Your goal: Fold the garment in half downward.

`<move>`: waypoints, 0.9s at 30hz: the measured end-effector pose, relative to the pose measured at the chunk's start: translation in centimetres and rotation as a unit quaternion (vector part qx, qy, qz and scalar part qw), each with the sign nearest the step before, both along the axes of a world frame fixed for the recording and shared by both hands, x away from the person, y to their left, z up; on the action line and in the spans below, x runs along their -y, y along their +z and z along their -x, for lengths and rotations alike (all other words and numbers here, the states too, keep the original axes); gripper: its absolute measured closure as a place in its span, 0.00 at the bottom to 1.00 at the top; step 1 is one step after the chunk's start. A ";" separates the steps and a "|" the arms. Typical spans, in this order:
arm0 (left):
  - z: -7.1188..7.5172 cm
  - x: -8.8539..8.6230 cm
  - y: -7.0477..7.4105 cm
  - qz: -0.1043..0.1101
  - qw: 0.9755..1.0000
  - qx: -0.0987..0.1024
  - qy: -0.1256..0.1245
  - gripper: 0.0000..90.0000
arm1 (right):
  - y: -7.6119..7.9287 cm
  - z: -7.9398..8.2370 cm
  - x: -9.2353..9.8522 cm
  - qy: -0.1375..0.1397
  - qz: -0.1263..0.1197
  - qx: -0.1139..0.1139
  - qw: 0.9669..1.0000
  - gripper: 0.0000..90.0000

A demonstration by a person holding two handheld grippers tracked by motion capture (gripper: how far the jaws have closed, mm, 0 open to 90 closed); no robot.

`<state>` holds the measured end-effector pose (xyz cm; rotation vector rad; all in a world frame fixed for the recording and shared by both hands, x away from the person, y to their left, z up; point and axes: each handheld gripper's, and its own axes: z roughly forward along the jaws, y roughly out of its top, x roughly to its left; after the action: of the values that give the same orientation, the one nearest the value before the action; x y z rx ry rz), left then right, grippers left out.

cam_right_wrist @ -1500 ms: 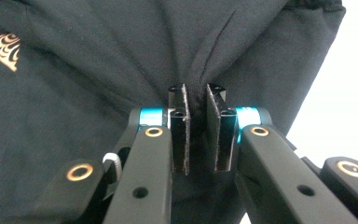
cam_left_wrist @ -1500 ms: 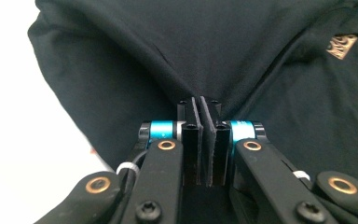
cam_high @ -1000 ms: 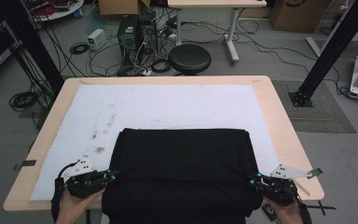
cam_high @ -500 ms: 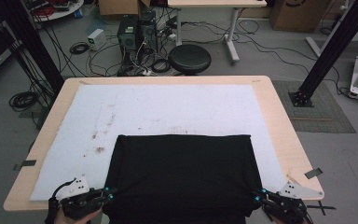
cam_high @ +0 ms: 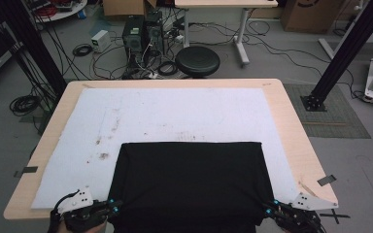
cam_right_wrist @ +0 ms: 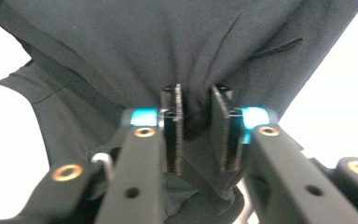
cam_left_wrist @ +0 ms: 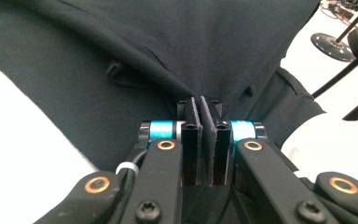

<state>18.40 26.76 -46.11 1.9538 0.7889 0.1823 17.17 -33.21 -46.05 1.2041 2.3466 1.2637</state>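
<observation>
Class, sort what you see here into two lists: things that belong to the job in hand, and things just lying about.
Part of the job:
- black cloth
- left gripper, at its near left corner
- right gripper, at its near right corner
- white mat under the cloth

Just lying about:
- round black stool
- computer boxes and cables on the floor
- tape pieces on the table

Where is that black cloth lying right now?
In the high view the black cloth lies on the white mat, at the table's near edge, between the left hand-held gripper and the right hand-held gripper.

black claws, blue collars, brass screws
</observation>
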 end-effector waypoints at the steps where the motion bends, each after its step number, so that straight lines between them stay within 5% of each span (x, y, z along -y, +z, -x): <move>1: 0.0 -0.2 0.3 0.003 1.000 0.001 0.003 0.79 | 0.1 0.0 0.0 -0.006 0.002 0.001 1.000 0.69; 2: 0.0 -0.2 0.3 0.003 1.000 0.001 0.003 0.72 | 0.1 0.0 0.0 -0.006 0.002 0.001 1.000 0.69; 5: -0.9 -1.1 1.6 0.006 1.000 0.018 0.024 0.63 | 1.0 -0.3 0.1 -0.032 0.004 0.027 0.999 0.45; 9: -2.7 -1.7 3.2 0.000 0.998 0.045 0.053 0.57 | 2.0 -1.8 -0.1 -0.049 0.018 0.036 0.998 0.35; 12: -4.8 -1.9 4.3 -0.001 0.996 0.050 0.076 0.55 | 2.4 -3.4 -0.4 -0.053 0.030 0.040 0.997 0.32; 14: -4.8 -1.9 4.3 -0.001 0.996 0.050 0.076 0.54 | 2.6 -3.8 -0.6 -0.056 0.032 0.038 0.997 0.32; 15: -7.0 -1.6 4.9 -0.014 0.994 0.054 0.096 0.54 | 2.6 -3.8 -0.6 -0.056 0.032 0.038 0.997 0.32; 18: -8.7 -1.4 5.1 -0.025 0.993 0.048 0.104 0.54 | 2.8 -5.6 -1.1 -0.057 0.035 0.046 0.997 0.32; 23: -14.5 -0.4 4.6 -0.028 0.990 0.003 0.137 0.53 | 2.7 -8.1 -1.8 -0.068 0.042 0.044 0.996 0.32; 27: -16.8 0.0 3.5 -0.020 0.988 -0.021 0.149 0.53 | 2.4 -9.5 -2.0 -0.085 0.046 0.043 0.994 0.32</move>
<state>35.18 26.75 -42.56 1.8740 1.1117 0.3376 26.68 -31.22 -43.65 1.2630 2.1656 1.1174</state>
